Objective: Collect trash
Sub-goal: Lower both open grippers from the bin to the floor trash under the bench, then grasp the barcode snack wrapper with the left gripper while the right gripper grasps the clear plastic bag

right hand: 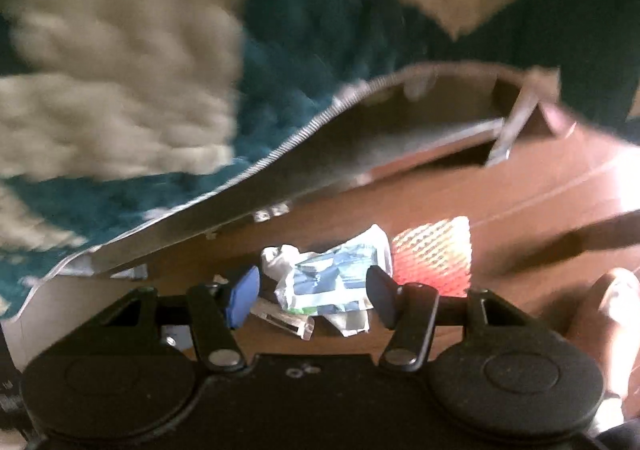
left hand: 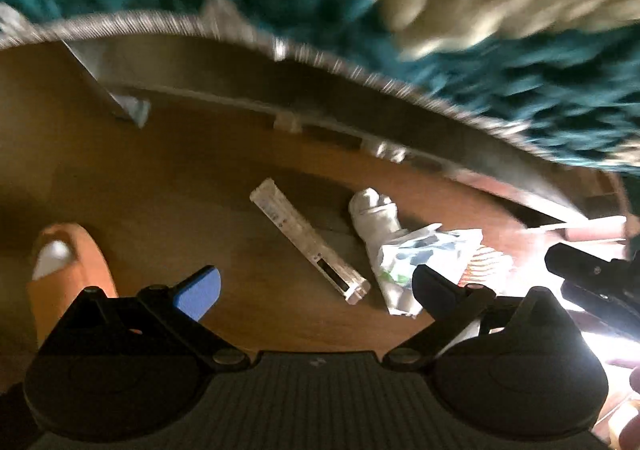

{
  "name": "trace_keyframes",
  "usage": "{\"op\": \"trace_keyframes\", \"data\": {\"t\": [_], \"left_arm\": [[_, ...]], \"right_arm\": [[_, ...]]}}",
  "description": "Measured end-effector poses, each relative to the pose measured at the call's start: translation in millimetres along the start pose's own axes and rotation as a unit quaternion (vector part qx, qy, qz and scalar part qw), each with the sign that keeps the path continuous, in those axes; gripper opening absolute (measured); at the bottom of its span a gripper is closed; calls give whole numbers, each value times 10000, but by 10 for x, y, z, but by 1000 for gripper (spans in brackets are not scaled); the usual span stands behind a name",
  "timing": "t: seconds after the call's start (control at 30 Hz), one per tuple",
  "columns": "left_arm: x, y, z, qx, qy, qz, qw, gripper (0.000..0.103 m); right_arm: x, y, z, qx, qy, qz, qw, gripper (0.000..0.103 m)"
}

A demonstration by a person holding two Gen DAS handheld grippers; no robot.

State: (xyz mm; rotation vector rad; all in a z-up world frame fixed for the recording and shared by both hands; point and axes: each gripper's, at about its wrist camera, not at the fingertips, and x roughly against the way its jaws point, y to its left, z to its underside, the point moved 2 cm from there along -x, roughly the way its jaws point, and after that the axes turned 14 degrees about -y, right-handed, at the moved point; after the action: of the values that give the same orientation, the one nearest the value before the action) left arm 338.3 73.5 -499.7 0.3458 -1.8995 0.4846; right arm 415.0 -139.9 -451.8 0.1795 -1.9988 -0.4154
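Trash lies on the brown wooden floor beside a bed. A long clear plastic package [left hand: 308,246] lies diagonally. Right of it sit a crumpled white tissue [left hand: 374,212] and a white and blue wrapper [left hand: 424,254]. My left gripper [left hand: 316,286] is open and empty, above the long package's near end. The right gripper's black body [left hand: 592,274] shows at the right. In the right wrist view, my right gripper [right hand: 312,298] is open and empty just above the blue and white wrapper [right hand: 336,278]. A red and white patterned wrapper [right hand: 434,254] lies to its right, and the clear package's end [right hand: 288,322] shows below.
The bed with a teal and cream blanket [left hand: 440,10] overhangs the floor, its grey frame edge [left hand: 320,62] running across. A foot in an orange slipper [left hand: 64,274] stands at the left. Another foot [right hand: 616,306] is at the right of the right wrist view.
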Motion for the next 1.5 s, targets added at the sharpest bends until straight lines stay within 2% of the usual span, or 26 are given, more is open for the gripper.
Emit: {"op": "trace_keyframes", "data": {"t": [0.1,0.2,0.27,0.43,0.53,0.6,0.63,0.67,0.7,0.8,0.83,0.87,0.93,1.0,1.07,1.33,1.5], "left_arm": [[-319,5,81,31,223,-81,9997,102],[-571,59,118,368,414,-131,9984,102],[-722,83,137,509,498,-151,9973,102],[-986,58,148,480,569,-193,9970,102],[-1134,63,175,689,676,-228,9951,100],[-1206,55,196,787,757,-257,9937,97],[-1244,58,215,845,823,-290,9926,93],[-1267,66,232,879,863,-334,9918,87],[-1286,80,253,929,886,-385,9910,85],[-1300,60,269,874,764,-431,9923,84],[-1298,42,271,802,701,-409,9935,80],[-1283,30,276,746,636,-424,9943,71],[-1272,23,284,688,574,-485,9948,61],[-1270,41,299,677,560,-600,9943,52],[-1261,68,299,700,516,-558,9946,29],[-1209,181,311,872,674,-377,9932,24],[-949,107,268,503,565,-304,9967,23]], "right_arm": [[-257,-159,12,-688,-2,236,9974,59],[-497,-277,62,-1353,130,279,9903,59],[-635,-265,94,-1400,187,316,9895,58],[-869,-264,141,-1513,228,466,9871,57],[-958,-261,167,-1495,282,496,9871,56],[-994,-251,187,-1428,356,533,9877,54],[-1012,-245,201,-1370,408,587,9880,44],[-1028,-244,214,-1357,448,612,9878,26],[-1046,-251,225,-1403,488,614,9870,19],[-1072,-257,239,-1496,490,603,9857,15],[-1076,-247,238,-1446,497,623,9863,14],[-1075,-239,237,-1378,502,646,9871,12],[-1070,-231,245,-1265,524,681,9882,7],[-1050,-192,243,-1221,542,694,9886,6],[-1018,-167,240,-1151,554,680,9895,1],[-714,-144,170,-783,467,656,9937,0],[-388,-55,157,-580,392,670,9953,0]]}}
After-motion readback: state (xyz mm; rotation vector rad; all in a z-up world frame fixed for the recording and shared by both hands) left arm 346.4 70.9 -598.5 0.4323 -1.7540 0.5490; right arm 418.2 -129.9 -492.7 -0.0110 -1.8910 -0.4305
